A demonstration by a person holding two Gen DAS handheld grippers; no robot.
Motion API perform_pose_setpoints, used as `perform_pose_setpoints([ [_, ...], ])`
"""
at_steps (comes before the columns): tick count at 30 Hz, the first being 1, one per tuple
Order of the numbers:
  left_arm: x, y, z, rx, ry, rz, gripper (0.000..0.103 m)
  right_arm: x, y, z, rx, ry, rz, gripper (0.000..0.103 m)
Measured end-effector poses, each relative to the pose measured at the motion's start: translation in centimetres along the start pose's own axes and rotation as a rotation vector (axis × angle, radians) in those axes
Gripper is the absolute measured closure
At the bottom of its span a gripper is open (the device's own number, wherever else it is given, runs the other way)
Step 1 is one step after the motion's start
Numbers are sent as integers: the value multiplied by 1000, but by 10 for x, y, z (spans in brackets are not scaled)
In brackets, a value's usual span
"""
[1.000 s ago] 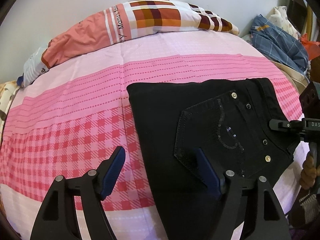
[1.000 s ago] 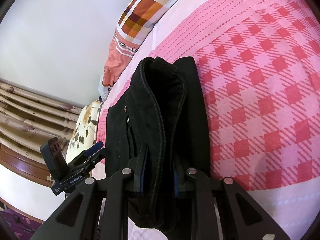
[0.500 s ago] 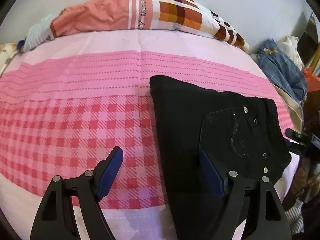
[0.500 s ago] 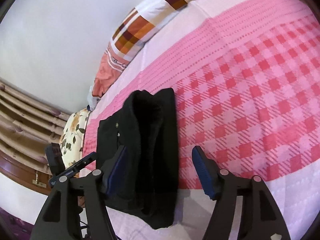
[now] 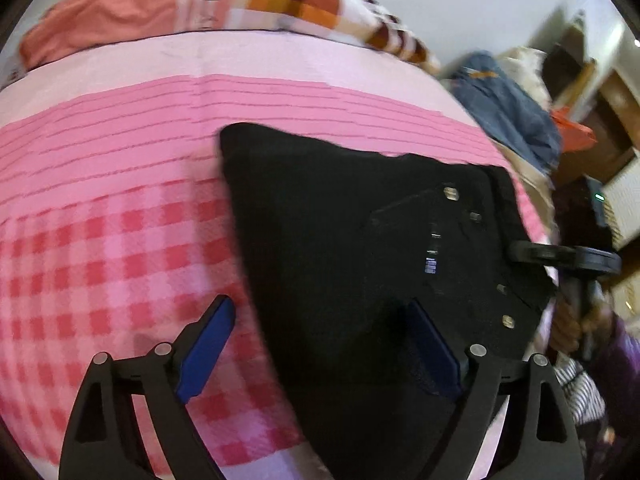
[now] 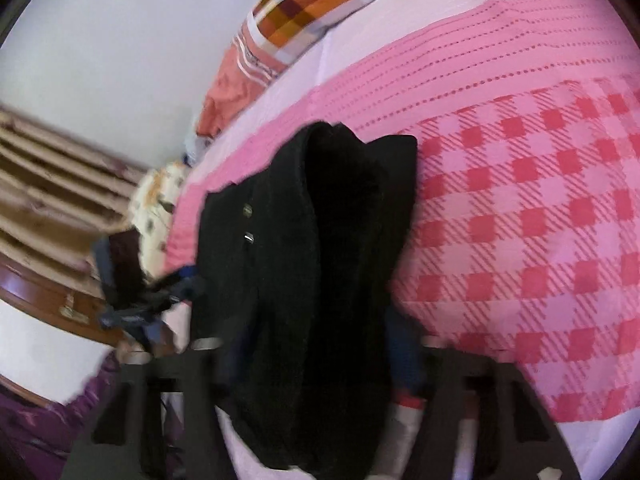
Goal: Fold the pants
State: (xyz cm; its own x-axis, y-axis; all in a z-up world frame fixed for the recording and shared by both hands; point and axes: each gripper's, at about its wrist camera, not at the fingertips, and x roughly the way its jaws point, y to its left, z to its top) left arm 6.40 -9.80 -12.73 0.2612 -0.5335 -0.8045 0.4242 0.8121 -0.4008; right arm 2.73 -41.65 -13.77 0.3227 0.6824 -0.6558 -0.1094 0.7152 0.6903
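Observation:
The black pants [image 5: 360, 232] lie folded into a compact stack on the pink checked bed sheet [image 5: 120, 240], back pocket with rivets facing up. My left gripper [image 5: 320, 344] is open, its jaws straddling the stack's near left edge without holding it. In the right wrist view the pants [image 6: 320, 240] show edge-on as a thick folded bundle. My right gripper [image 6: 316, 360] is open, its jaws wide on either side of the bundle's end; this view is blurred. The right gripper also shows in the left wrist view [image 5: 560, 256] at the stack's right edge.
A patterned orange and brown pillow [image 5: 240, 0] lies along the bed's far side by the wall. A pile of clothes, blue on top [image 5: 508, 116], sits beyond the bed's right edge. Wooden furniture [image 6: 52, 208] stands at the left in the right wrist view.
My right gripper has opened and let go of the folded pants end, which now rests on the bed. The left gripper stayed open and shifted slightly over the stack's left edge.

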Motion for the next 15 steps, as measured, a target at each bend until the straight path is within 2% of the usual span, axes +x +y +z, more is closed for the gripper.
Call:
perform_pose_setpoints([
  [1,1,1,2,-3,-1,-6,16,-1,-3,0,4,2,10,63],
  [3,3,1,7,-19,1,-31,29,-1,-6,1,4,8,18,65],
  [4,4,0,8,-19,-2,-20,38,-1,-5,1,-9,14,14,65],
  [5,4,1,9,-22,-1,-28,46,0,-6,2,-19,22,10,63],
  [6,4,3,10,-32,-3,-34,48,-1,-6,2,-20,23,13,61],
  [8,3,13,12,-71,0,-66,57,-2,-10,5,-2,40,58,51],
  [10,2,18,11,-86,6,-86,61,0,-12,10,18,67,76,50],
  [12,1,15,7,-71,4,-71,61,1,-16,13,67,97,85,50],
  [14,1,12,6,-69,-2,-56,62,2,-9,13,43,102,39,63],
  [15,1,12,5,-78,-8,-57,62,4,2,9,-24,97,-25,64],
])
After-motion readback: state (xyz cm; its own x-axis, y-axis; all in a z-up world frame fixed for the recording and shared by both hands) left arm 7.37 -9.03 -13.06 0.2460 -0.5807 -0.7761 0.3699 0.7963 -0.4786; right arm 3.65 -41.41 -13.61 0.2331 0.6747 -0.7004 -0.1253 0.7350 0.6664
